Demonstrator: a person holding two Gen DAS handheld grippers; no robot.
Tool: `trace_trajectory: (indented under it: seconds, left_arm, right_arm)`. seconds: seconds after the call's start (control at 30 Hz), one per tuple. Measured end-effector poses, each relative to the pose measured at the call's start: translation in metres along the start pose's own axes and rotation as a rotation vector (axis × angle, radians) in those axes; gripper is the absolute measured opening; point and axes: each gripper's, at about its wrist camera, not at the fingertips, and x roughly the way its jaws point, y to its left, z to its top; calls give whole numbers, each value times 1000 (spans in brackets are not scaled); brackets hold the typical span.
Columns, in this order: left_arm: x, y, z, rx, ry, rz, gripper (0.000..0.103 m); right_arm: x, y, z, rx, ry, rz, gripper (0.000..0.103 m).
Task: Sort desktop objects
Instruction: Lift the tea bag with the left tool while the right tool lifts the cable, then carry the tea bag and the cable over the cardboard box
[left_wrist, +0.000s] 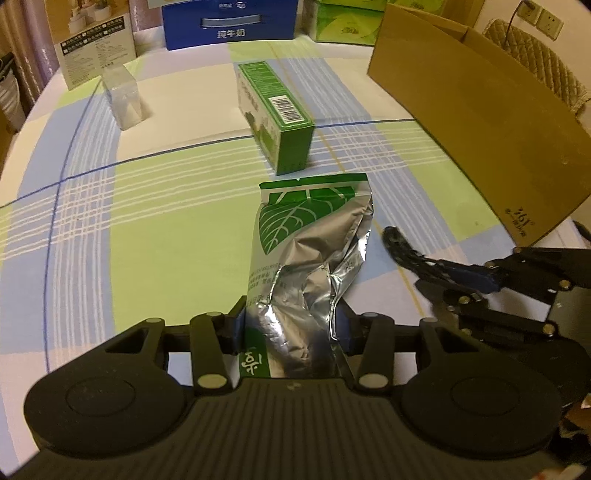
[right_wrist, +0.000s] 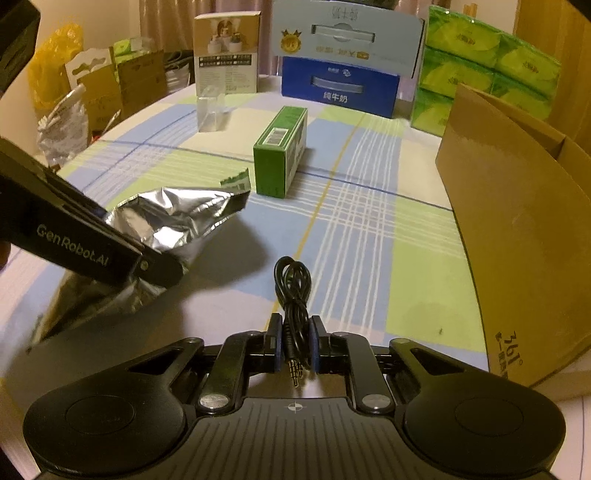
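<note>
Both fingers (left_wrist: 242, 328) pinch foil pouch (left_wrist: 306, 236) — cable (right_wrist: 291, 291) likewise.

Foil pouch (left_wrist: 310, 236) in left gripper (left_wrist: 291, 325), carton (left_wrist: 280, 118) on worktop (left_wrist: 155, 221) behind it, clear box (left_wrist: 123, 98) far left, cardboard box (left_wrist: 480, 122) right, coiled cable (right_wrist: 291, 291) in right gripper (right_wrist: 294, 347)

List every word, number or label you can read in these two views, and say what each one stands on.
"GenRobot.AI": side of the black left gripper.
"361°": lower corner of the brown cardboard box; the small line under it is blurred.
"纯牛奶": front of the blue milk carton.
Green rectangular box: barcode and print too small to read.
Crumpled silver foil pouch: print too blurred to read.
</note>
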Motion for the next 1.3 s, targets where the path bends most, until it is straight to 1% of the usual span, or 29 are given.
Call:
trace_trajectory:
  seconds: [0.13,0.4,0.57,0.7,0.93,1.3]
  left_arm:
    - [-1,-3,0,-8,-5,-15,41]
    - [-5,-1,-5,-52,-8,-48,41]
    - [-8,-9,-4,-64,-6,-34,41]
    - [-19,-17,-6,-81,-16,-19,41]
    - [-49,-39,-10,-123,-53,-24,41]
    - [-90,-92,2,-72,-116,-41,41]
  right_arm:
    - [-5,-5,3,33,-31,-6,11]
    - [-16,-14,6,106,-36,-1,11]
    - [-34,-17,6,133,-48,6,11]
    - [-57,-22,10,170,-77,14,11]
    - [-96,-29,16,179,-135,7,11]
    - [-154,-55,17,217,-220,-25,11]
